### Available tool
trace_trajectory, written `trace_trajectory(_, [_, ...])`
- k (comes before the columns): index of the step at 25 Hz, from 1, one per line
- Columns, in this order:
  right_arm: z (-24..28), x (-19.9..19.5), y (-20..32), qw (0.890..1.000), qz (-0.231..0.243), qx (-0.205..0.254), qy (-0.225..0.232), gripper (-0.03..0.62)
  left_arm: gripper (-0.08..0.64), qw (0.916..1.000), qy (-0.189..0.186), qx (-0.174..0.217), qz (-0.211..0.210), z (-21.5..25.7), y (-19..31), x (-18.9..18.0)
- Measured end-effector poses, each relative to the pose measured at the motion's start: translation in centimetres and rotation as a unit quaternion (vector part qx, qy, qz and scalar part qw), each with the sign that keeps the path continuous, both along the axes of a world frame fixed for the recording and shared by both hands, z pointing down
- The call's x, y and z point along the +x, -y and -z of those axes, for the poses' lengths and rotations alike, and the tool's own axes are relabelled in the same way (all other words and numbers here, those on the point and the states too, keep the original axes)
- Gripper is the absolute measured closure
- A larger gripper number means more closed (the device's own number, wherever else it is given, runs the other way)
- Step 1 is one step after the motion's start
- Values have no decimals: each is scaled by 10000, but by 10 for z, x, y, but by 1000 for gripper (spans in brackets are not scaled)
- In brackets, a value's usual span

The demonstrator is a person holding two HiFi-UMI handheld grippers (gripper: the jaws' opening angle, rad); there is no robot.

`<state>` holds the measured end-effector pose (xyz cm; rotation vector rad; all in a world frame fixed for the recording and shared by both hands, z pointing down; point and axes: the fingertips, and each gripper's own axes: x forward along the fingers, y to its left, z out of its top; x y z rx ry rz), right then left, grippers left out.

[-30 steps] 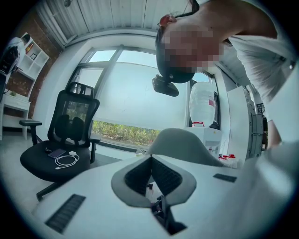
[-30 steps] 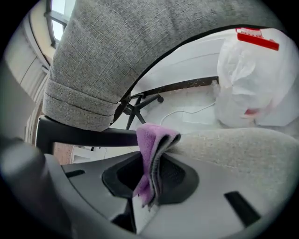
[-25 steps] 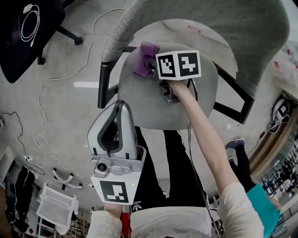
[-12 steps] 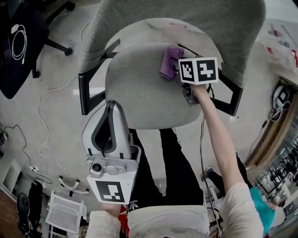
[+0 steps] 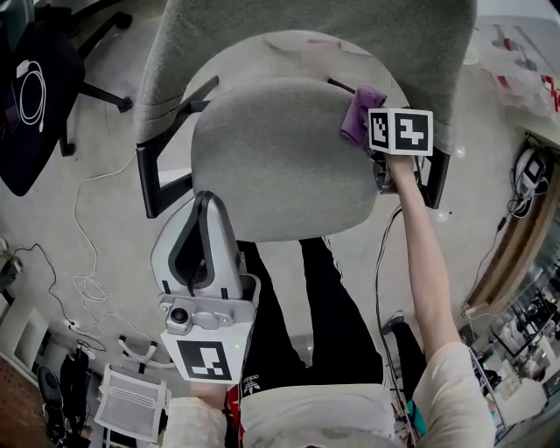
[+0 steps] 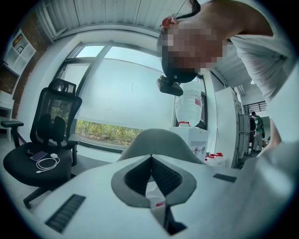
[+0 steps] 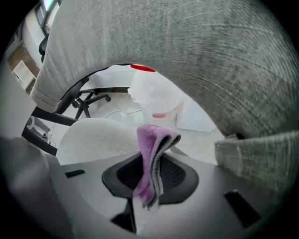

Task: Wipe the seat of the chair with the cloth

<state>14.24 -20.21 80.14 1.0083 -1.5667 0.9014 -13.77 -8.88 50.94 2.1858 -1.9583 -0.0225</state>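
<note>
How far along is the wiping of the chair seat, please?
Done: cloth clamped in the right gripper. In hand: it sits at the far right edge of the seat. Left: unclear how much is wiped; the left gripper is shut, empty.

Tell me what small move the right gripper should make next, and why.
Probably sweep the cloth leftward across the seat. The right gripper has its fingers shut on the cloth, which is at the seat's rear right edge by the backrest, so nearly all of the seat lies to its left and front.
</note>
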Motion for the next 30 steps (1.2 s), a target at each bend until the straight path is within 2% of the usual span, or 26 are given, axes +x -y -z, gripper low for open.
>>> trace_trajectory(3, [-1,6,0,9999,-124,40,-37,500,548,10000,24,-11,0,0,0,2])
trace_trajectory(10, [1,11,5,9985,132,240,-466,500,548,10000,76,-51,7,-1,-7,-4])
trace_trajectory(14, [15,5,5,9992,-15,316,-253,500,548,9998,144,-62,133,1,-14,-14])
trace_trajectory(17, [44,-18,0,9984,12,526,227,500,548,9992,176,-103,336,1,-22,-27])
trace_trajectory(20, [67,-69,-18,9918,-43,441,1198,500,548,9983,248,-162,494,-1,-30,-42])
trace_trajectory(22, [77,-113,-33,9818,26,240,1884,500,548,9976,284,-174,612,-2,-33,-51])
trace_trajectory(25, [76,-178,-61,9652,318,-142,2592,500,548,9967,296,-167,739,-2,-37,-61])
trace_trajectory(28, [55,-237,-99,9497,425,-748,3011,500,548,9961,247,-206,818,-4,-43,-67])
trace_trajectory(30, [39,-268,-125,9418,454,-1117,3137,500,548,9959,224,-242,840,-7,-48,-70])
